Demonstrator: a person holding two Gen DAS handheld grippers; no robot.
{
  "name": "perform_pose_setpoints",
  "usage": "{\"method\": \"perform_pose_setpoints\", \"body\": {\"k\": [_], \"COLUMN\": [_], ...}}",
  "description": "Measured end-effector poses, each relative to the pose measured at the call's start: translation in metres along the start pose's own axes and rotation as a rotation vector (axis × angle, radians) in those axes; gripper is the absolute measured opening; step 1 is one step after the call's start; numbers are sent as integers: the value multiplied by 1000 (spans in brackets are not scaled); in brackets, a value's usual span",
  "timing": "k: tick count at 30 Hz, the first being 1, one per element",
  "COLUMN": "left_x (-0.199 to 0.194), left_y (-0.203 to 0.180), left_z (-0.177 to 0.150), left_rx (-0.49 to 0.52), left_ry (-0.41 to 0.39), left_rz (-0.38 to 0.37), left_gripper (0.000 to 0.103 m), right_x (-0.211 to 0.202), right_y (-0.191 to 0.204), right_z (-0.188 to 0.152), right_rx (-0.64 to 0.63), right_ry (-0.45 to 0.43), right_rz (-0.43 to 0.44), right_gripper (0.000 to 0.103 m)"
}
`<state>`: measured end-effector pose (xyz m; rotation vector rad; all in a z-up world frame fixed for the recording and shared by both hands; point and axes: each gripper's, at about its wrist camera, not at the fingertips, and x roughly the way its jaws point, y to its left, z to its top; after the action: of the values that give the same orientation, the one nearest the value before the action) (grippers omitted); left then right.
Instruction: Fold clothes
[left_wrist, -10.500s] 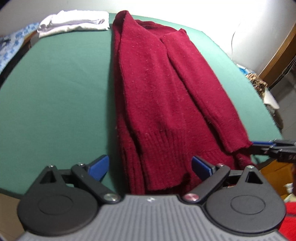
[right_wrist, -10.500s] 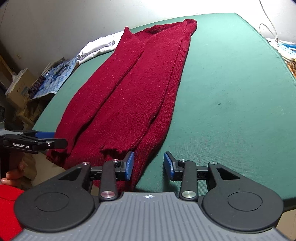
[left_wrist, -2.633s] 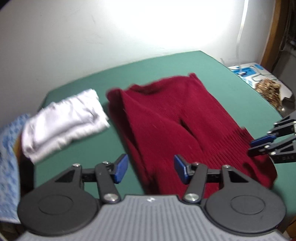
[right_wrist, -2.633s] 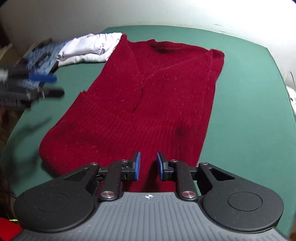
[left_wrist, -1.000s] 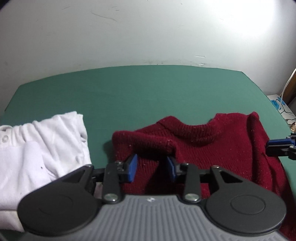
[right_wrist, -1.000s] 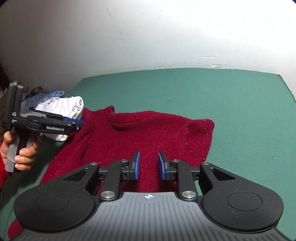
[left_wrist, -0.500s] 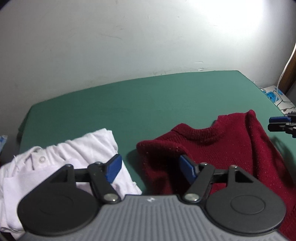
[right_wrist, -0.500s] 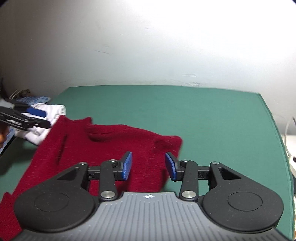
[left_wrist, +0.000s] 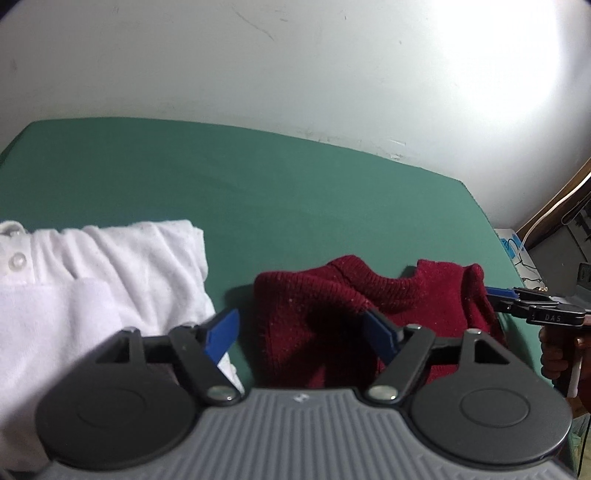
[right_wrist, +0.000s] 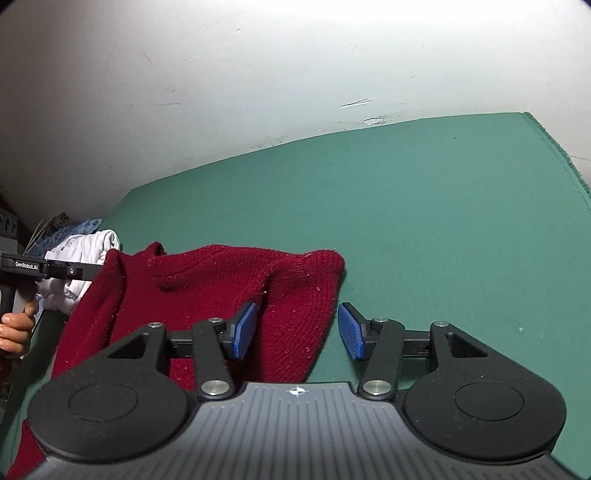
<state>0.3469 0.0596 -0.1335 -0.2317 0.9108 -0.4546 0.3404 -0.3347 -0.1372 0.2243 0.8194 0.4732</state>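
A dark red knitted sweater (left_wrist: 413, 299) lies folded on the green table (left_wrist: 258, 192), its collar end toward the wall. My left gripper (left_wrist: 301, 336) is open, its blue pads on either side of the sweater's left shoulder corner. In the right wrist view the sweater (right_wrist: 207, 288) fills the lower left. My right gripper (right_wrist: 295, 330) is open around the sweater's right shoulder corner. Neither gripper holds cloth. The right gripper also shows at the right edge of the left wrist view (left_wrist: 532, 308).
A folded white garment (left_wrist: 92, 288) lies on the table just left of the sweater; it also shows in the right wrist view (right_wrist: 81, 251). The white wall (left_wrist: 295, 74) stands close behind the table. Blue patterned cloth (right_wrist: 70, 230) and clutter lie off the table's left end.
Both grippers have opened wider since a second ago and now straddle the sweater's two shoulder corners. Over the longer span the long sweater was folded shorter toward the collar.
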Motion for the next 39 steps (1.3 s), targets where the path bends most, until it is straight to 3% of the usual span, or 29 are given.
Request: {"method": "perform_pose_setpoints", "body": {"k": [2, 6, 11, 13, 16, 18, 23, 28, 39], "left_x": [-16, -45, -86, -108, -133, -139, -159, -161, -166], "left_y": [-4, -19, -49, -67, -94, -105, -104, -105, -105], "left_z": [-3, -10, -42, -70, -123, -155, -216, -235, -271], "left_rx": [23, 86, 181, 216, 260, 236, 102, 28, -117], "left_ry": [-35, -98, -148, -156, -99, -22, 92, 112, 136], "left_rz": [22, 86, 171, 169, 142, 99, 87, 63, 14], "left_gripper": [83, 83, 74, 75, 75, 77, 83, 84, 81], "right_x": [-1, -6, -62, -90, -128, -150, -187, -196, -186], "right_y": [1, 3, 2, 10, 33, 47, 76, 96, 106], "right_z": [0, -1, -16, -29, -61, -88, -154, -189, -230], "right_rx": [9, 40, 109, 74, 13, 16, 58, 55, 116], "right_ry": [-9, -36, -138, -109, -5, 60, 191, 222, 217], "right_rz": [-3, -13, -11, 19, 91, 125, 140, 102, 101], "right_gripper": [53, 53, 51, 50, 49, 49, 49, 49, 52]}}
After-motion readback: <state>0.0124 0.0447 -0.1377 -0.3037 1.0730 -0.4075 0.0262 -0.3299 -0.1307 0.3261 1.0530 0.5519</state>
